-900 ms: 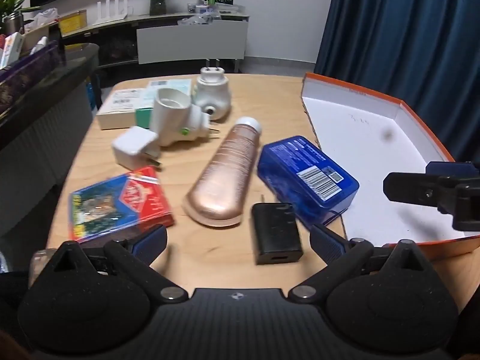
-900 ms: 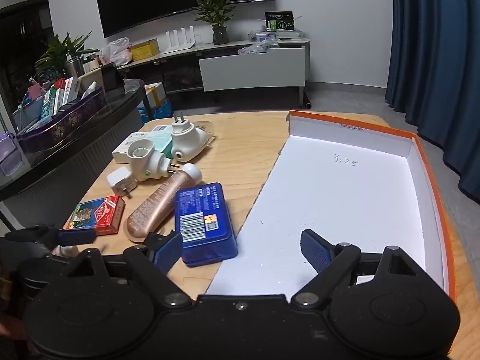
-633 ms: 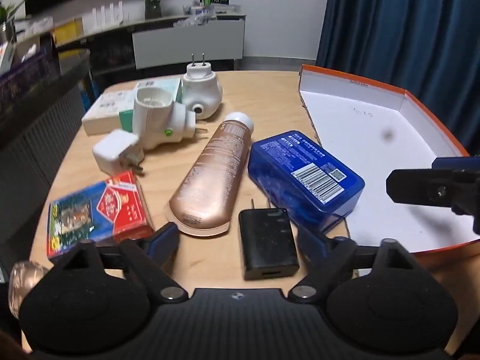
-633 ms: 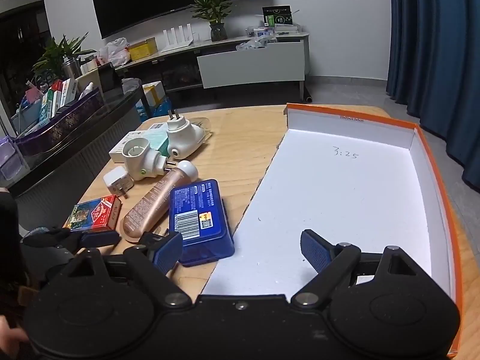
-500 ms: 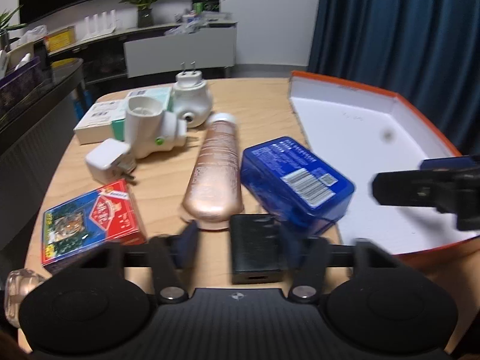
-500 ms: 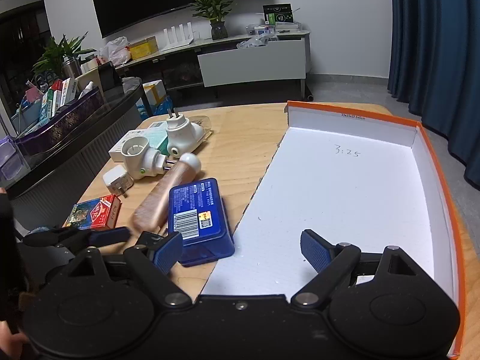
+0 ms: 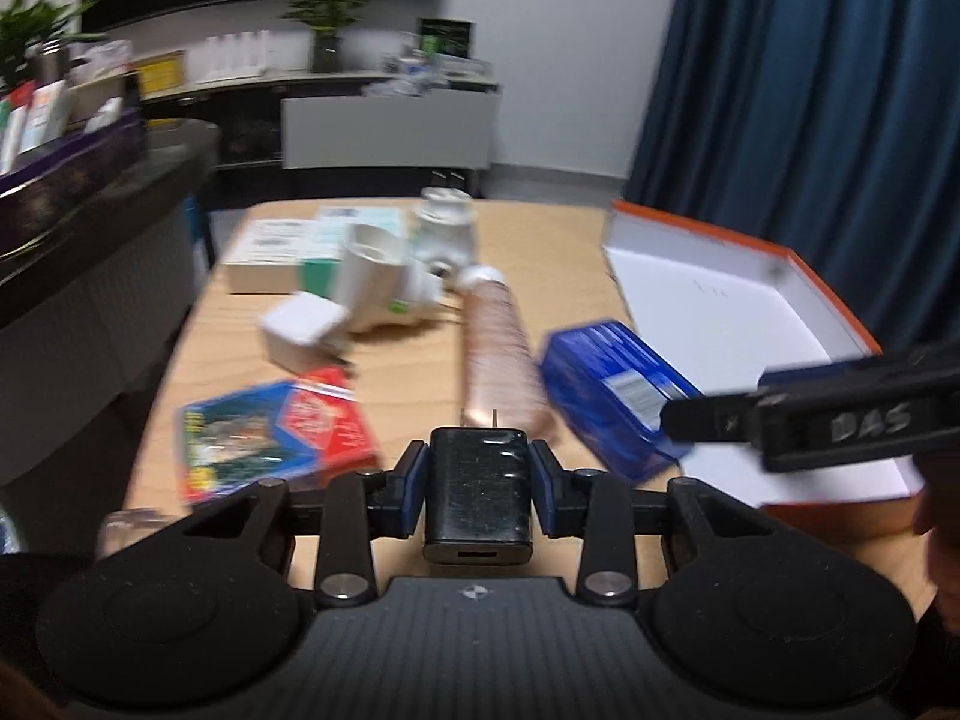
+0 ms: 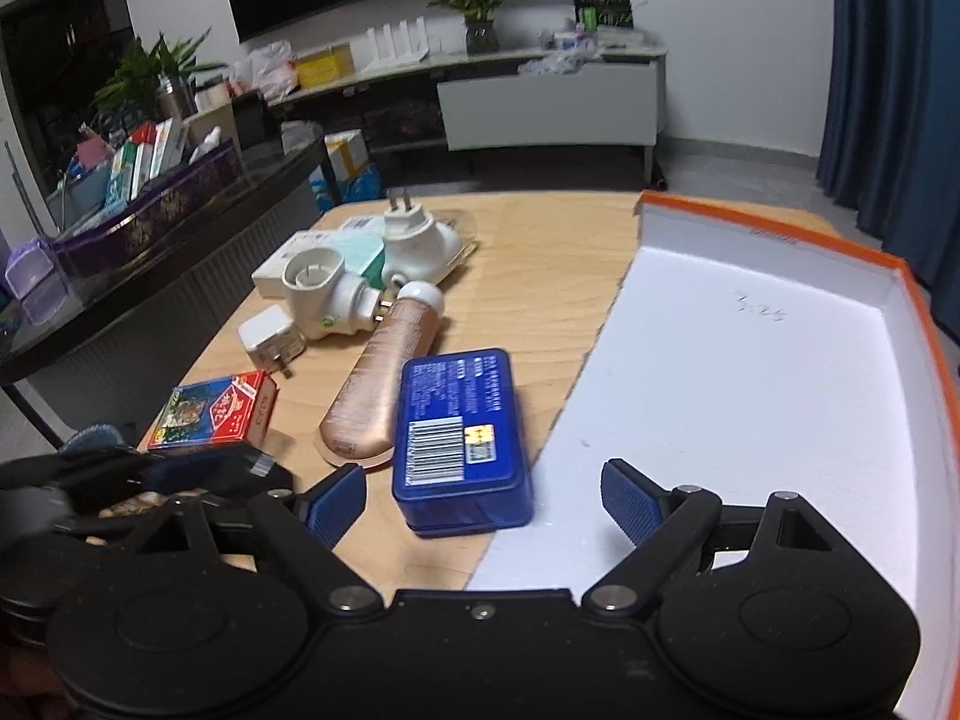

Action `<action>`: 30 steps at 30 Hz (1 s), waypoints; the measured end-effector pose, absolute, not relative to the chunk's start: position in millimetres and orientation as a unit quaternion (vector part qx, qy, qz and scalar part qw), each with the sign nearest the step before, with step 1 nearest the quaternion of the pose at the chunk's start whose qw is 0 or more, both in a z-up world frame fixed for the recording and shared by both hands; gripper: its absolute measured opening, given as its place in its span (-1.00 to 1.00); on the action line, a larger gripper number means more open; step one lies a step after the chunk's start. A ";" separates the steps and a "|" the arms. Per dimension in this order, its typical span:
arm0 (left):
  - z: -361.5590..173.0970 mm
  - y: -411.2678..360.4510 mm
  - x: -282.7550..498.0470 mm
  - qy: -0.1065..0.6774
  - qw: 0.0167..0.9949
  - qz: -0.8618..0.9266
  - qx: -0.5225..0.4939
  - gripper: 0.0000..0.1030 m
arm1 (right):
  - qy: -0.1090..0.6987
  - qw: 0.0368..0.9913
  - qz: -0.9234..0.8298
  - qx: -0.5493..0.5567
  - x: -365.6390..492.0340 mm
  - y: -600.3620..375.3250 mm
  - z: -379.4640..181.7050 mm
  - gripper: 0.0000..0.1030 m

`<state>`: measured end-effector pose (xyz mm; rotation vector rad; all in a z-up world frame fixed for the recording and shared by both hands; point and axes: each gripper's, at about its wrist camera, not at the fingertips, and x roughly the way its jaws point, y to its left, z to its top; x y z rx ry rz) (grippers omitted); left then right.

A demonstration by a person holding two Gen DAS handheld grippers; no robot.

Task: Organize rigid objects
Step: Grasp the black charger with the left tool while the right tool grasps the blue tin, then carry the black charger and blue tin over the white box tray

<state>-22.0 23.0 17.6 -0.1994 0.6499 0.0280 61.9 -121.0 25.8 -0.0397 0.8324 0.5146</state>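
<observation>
I have the left gripper (image 7: 479, 483) clenched on the black charger (image 7: 478, 492), its blue pads (image 7: 414, 486) pressing the two long side faces, the prongs pointing away from me toward the far side of the wooden table (image 7: 540, 240). The charger sits between the fingers in the near centre of the left wrist view, and it looks lifted clear of the table, though blur keeps me from being sure. It reads as a small, stiff, fairly light block with a glossy shell, so I judge it could slip if I twist; the flat sides are the right place to hold, well back from the prongs.

My right gripper (image 8: 483, 501) hangs released, jaws wide with nothing between them, over the near edge of the orange-rimmed box (image 8: 918, 324), whose white floor is bare apart from some handwriting. The blue tin (image 8: 459, 432) lies just in front of its left pad, close beside the box's left edge (the obvious next pick, I think). It looks hard and smooth with rounded corners, so I would take it across its short width.

Further left lie the copper tube (image 8: 378, 384), touching the tin's long side, the red card pack (image 8: 213, 414), a white cube plug (image 8: 267, 339) and two white plug-in adapters (image 8: 336, 294), all still on the table.
</observation>
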 end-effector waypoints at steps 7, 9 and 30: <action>28.3 39.6 -28.7 0.306 0.946 0.047 -0.095 -0.30 | 0.438 0.866 0.237 -0.048 94.8 -87.1 9.6 0.92; 29.1 41.0 -28.5 0.303 0.947 0.047 -0.096 -0.30 | 0.446 0.864 0.223 -0.071 103.8 -81.1 2.1 0.82; 72.8 -10.8 34.5 0.300 0.951 -0.020 -0.074 -0.30 | 0.335 0.935 0.112 -0.012 105.9 -191.3 88.8 0.44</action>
